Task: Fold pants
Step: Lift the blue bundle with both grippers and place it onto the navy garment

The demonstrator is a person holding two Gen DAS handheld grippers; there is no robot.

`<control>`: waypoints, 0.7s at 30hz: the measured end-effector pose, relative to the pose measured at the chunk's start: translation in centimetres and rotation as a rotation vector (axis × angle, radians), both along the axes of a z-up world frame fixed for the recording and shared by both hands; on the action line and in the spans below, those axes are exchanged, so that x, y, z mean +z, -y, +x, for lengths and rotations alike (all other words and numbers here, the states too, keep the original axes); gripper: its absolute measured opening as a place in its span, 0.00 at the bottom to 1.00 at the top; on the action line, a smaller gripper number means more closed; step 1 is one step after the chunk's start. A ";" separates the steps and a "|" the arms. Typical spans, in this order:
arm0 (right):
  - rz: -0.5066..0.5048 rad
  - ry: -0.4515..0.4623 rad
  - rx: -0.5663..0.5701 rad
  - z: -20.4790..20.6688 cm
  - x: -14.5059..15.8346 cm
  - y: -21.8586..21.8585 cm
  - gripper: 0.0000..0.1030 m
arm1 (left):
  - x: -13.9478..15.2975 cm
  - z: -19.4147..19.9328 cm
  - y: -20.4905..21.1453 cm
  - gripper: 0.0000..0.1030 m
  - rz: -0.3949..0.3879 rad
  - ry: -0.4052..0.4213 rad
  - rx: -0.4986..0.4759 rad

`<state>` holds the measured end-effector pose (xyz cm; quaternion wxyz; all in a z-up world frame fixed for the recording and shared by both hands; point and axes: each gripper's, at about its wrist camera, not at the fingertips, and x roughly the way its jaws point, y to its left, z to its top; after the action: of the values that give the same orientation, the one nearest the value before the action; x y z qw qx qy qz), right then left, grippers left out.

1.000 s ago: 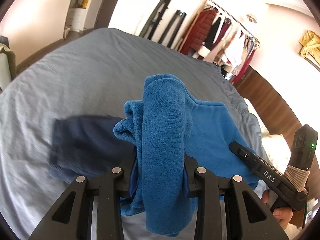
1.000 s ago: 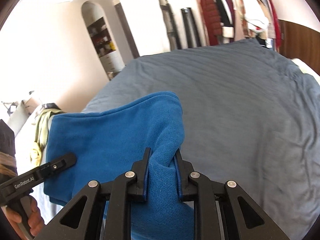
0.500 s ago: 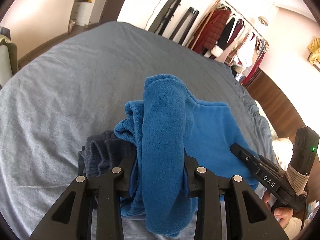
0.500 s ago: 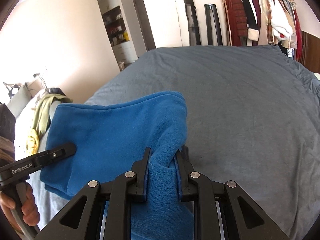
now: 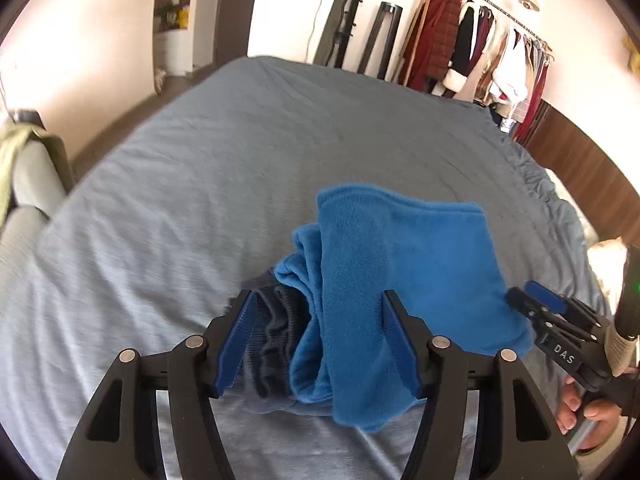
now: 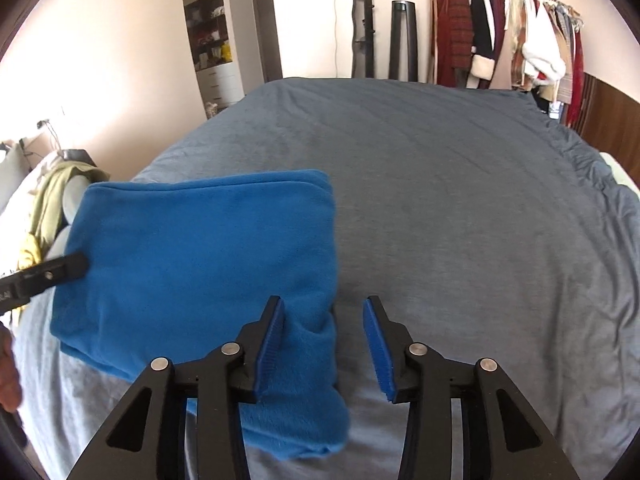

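Blue fleece pants [image 5: 420, 264] lay folded on the bed [image 5: 208, 184], on the grey sheet near the bed's near edge, toward its left side as the right wrist view showed it. The left gripper [image 5: 318, 338] had jaws wide, one finger on each side of a bunched end of the pants, no clamping visible; the fabric sat loose between the blue pads [image 5: 236, 344]. A dark navy ribbed garment [image 5: 276, 336] lay bunched just beside the blue fleece, between the fleece and the left finger of that gripper, partly under the fleece.

The right gripper [image 6: 324, 344] also had jaws wide. Its left pad touched or sat just beside a hanging corner of the pants [image 6: 192, 264]; its right pad was apart from the cloth, over bare sheet [image 6: 460, 200]. In the right wrist view the pants formed a flat folded rectangle with two layered edges showing along the far side. The left gripper's tip [image 6: 48, 272] lay against the pants' left edge in that view. In the left wrist view the right gripper [image 5: 532, 304] sat at the right edge of the fleece, hand [image 5: 588, 416] below it.

Clothes rack [image 5: 480, 52] with hanging garments stood beyond the bed's far right corner. A yellow-green cloth [image 6: 56, 200] lay off the bed's left side.
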<state>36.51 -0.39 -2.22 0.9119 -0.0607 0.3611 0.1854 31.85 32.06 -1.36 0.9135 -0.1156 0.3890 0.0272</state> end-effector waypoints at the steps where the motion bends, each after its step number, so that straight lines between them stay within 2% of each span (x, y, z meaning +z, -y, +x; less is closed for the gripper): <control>1: 0.000 0.000 -0.005 -0.3 0.3 0.3 0.41 | 0.7 -0.3 0.2 0.60 0.023 0.012 0.014; 5: 0.022 0.008 -0.026 -1.2 1.1 1.1 0.41 | 3.5 -0.7 1.3 0.60 0.104 0.149 0.059; 7: 0.062 -0.007 -0.026 -1.5 1.4 1.6 0.41 | 3.8 0.3 1.8 0.61 0.131 0.171 0.061; 10: 0.077 -0.019 -0.029 -1.7 1.2 1.5 0.41 | 3.1 2.7 2.1 0.61 0.092 0.163 0.029; 12: 0.072 -0.040 -0.033 -1.5 0.7 1.3 0.41 | 2.3 4.1 2.1 0.61 0.099 0.141 0.029; 15: 0.077 -0.078 -0.049 -1.1 -0.1 1.4 0.41 | 0.7 5.8 1.9 0.62 0.145 0.093 0.063; 18: 0.060 -0.110 -0.066 -0.9 -0.9 1.3 0.41 | -0.9 6.6 1.0 0.62 0.117 0.054 0.098; 21: 0.039 -0.151 -0.074 -1.1 -1.8 0.9 0.41 | -1.8 6.5 0.8 0.63 0.127 0.045 0.114</control>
<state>35.42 -1.31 -4.02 0.8894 -0.0153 0.4270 0.1628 38.30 31.30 -3.20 0.9246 -0.0802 0.3584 0.1013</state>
